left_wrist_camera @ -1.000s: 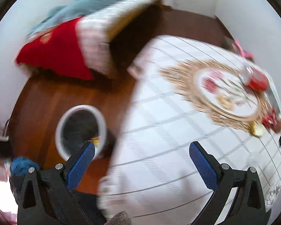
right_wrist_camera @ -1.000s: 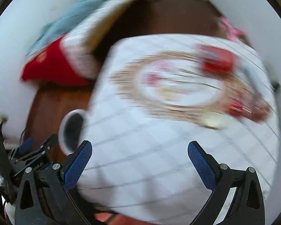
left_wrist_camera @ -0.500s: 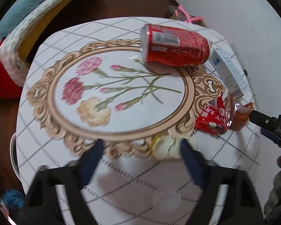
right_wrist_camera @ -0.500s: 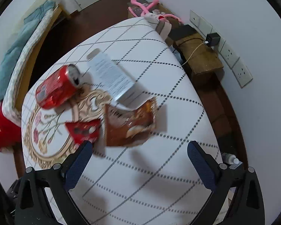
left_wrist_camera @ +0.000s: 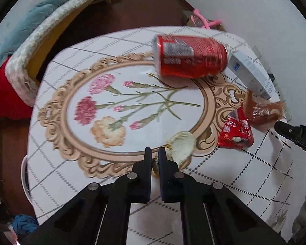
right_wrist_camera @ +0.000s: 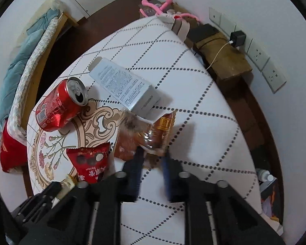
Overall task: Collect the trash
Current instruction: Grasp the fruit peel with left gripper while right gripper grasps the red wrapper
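Both grippers were closed on trash: the left gripper (left_wrist_camera: 155, 159) on a crumpled pale peel scrap (left_wrist_camera: 181, 146) at lower centre, the right gripper (right_wrist_camera: 153, 163), blurred, around a brown crinkled plastic wrapper (right_wrist_camera: 146, 134).

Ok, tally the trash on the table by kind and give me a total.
Drink cans: 1, the red can lying on its side.
Cardboard boxes: 1, the white box.
Snack wrappers: 2, the red wrapper and the brown wrapper.
Crumpled pale scraps: 1, the cream scrap at the left tool.
Total: 5.
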